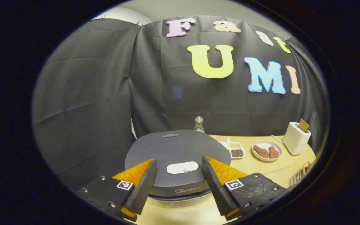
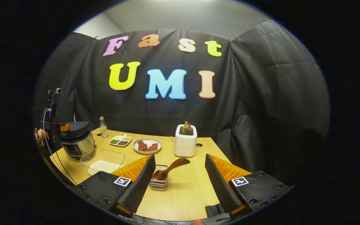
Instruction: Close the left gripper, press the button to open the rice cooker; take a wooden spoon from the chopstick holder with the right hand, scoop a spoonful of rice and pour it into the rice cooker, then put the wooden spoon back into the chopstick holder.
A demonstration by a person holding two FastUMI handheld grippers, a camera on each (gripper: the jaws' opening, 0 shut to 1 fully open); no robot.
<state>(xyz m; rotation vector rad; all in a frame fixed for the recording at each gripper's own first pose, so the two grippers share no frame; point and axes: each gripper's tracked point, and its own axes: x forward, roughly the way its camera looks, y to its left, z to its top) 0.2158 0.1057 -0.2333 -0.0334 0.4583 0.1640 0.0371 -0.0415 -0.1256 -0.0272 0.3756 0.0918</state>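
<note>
Both grippers open over the pale wooden table (image 2: 186,190), bare boards ahead of the right.
Dark round rice cooker (image 1: 177,156), lid down, sits between wide left gripper (image 1: 178,184) jaws; brown wooden spoon (image 2: 169,168) lies in the metal chopstick holder (image 2: 158,184) between wide right gripper (image 2: 177,184) jaws, untouched.

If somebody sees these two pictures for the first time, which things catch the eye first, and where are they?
In the left gripper view, the dark rice cooker with its lid down sits close ahead, its pale button between the open fingers of the left hand-held gripper. In the right gripper view, a wooden spoon leans out of a small metal holder on the table.
</note>
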